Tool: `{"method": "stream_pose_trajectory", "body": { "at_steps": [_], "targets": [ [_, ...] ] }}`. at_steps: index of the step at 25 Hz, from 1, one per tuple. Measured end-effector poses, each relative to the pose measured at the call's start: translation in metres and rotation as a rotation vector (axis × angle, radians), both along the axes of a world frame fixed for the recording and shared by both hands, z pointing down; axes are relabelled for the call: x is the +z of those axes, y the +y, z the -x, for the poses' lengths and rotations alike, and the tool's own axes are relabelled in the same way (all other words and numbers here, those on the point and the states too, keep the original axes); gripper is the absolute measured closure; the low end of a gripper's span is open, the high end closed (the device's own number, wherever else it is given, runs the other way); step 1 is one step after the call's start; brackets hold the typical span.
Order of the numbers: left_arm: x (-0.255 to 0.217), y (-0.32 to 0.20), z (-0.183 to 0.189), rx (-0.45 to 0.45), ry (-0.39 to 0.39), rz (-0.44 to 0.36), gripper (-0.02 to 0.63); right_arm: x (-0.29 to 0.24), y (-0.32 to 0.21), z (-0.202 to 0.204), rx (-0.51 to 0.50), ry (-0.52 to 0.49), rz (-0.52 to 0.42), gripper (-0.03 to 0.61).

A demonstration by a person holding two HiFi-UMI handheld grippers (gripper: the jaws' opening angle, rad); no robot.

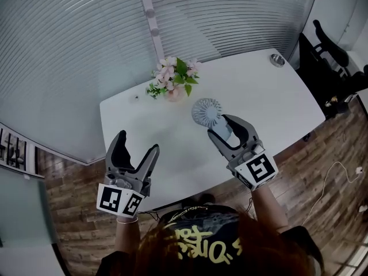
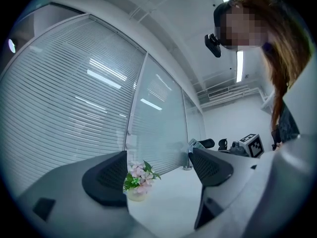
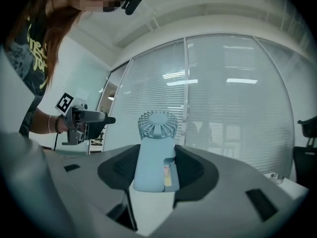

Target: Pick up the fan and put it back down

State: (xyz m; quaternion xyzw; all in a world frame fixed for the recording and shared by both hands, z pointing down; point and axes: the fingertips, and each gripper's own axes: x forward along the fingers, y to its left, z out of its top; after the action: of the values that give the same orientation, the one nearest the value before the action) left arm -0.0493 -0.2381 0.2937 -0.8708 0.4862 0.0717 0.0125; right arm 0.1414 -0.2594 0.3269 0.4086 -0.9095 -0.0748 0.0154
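A pale blue hand-held fan point(image 1: 209, 115) with a round grilled head is lifted off the white table point(image 1: 276, 102). My right gripper point(image 1: 227, 130) is shut on its handle. In the right gripper view the fan point(image 3: 154, 152) stands upright between the dark pads, head on top. My left gripper point(image 1: 134, 152) hovers over the table's near left part, open, with nothing between its fingers. The left gripper view shows the left gripper point(image 2: 157, 176) pointing level past the flowers, and the right gripper view catches that gripper point(image 3: 99, 119) at the left.
A small vase of pink flowers point(image 1: 172, 79) stands near the table's far edge, also in the left gripper view as flowers point(image 2: 138, 179). A little metal dish point(image 1: 277, 60) sits at the far right corner. Blinds and glass walls stand behind the table. A dark chair point(image 1: 328, 62) is at the right.
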Motion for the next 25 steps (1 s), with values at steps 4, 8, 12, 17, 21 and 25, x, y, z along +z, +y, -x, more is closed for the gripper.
{"method": "stream_pose_trajectory", "body": {
  "at_steps": [4, 8, 12, 17, 21, 25],
  "targets": [
    [-0.005, 0.0, 0.0, -0.009, -0.011, -0.013, 0.199, -0.022, 0.008, -0.012, 0.024, -0.057, -0.048, 0.362],
    [0.002, 0.001, -0.002, -0.022, -0.025, -0.001, 0.202, -0.034, 0.018, -0.023, 0.032, -0.106, -0.083, 0.362],
    [0.002, 0.001, -0.005, -0.034, -0.014, 0.003, 0.209, -0.031, 0.024, -0.033, 0.038, -0.15, -0.095, 0.362],
    [-0.005, 0.002, -0.014, -0.047, -0.013, -0.016, 0.215, -0.032, 0.027, -0.051, 0.029, -0.177, -0.117, 0.362],
    [0.0, 0.004, -0.022, -0.061, -0.009, -0.017, 0.219, -0.037, 0.031, -0.057, 0.001, -0.209, -0.119, 0.362],
    [0.005, 0.012, -0.027, -0.09, -0.007, -0.014, 0.219, -0.03, 0.035, -0.063, -0.019, -0.208, -0.085, 0.362]
  ]
}}
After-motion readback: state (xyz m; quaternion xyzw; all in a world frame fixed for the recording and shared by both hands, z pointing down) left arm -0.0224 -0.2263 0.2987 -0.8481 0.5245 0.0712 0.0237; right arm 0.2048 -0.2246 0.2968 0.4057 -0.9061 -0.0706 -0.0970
